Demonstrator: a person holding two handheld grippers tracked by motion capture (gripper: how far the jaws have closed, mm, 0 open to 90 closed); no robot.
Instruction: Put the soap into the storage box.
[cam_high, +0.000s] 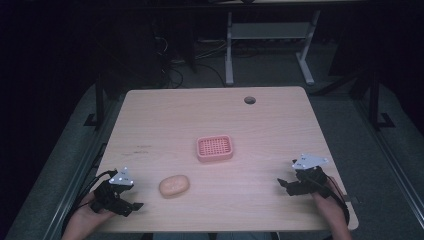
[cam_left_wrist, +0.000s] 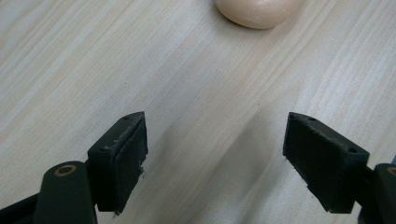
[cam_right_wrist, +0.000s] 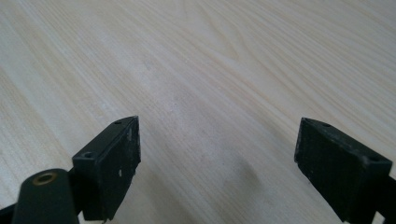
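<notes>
— The soap (cam_left_wrist: 256, 11) is cut off at the top of the left gripper view, isn't it?

— Yes. From above it lies lower centre on the counter (cam_high: 270, 125), just beside the left hand-held gripper (cam_high: 131, 205), jaws spread, empty.

— And the right hand-held gripper (cam_high: 284, 184)?

— Lower right, near the counter's edge, jaws wide apart over bare wood. The pink tray (cam_high: 214, 148) sits mid-frame.

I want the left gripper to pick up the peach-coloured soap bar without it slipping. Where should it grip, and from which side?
Grip the soap bar across its narrow middle, coming down from above with the left gripper, whose jaws already stand open. The bar lies flat on the table as a rounded oval, so its ends would probably slide out, while the long sides give the pads the straightest faces.
</notes>
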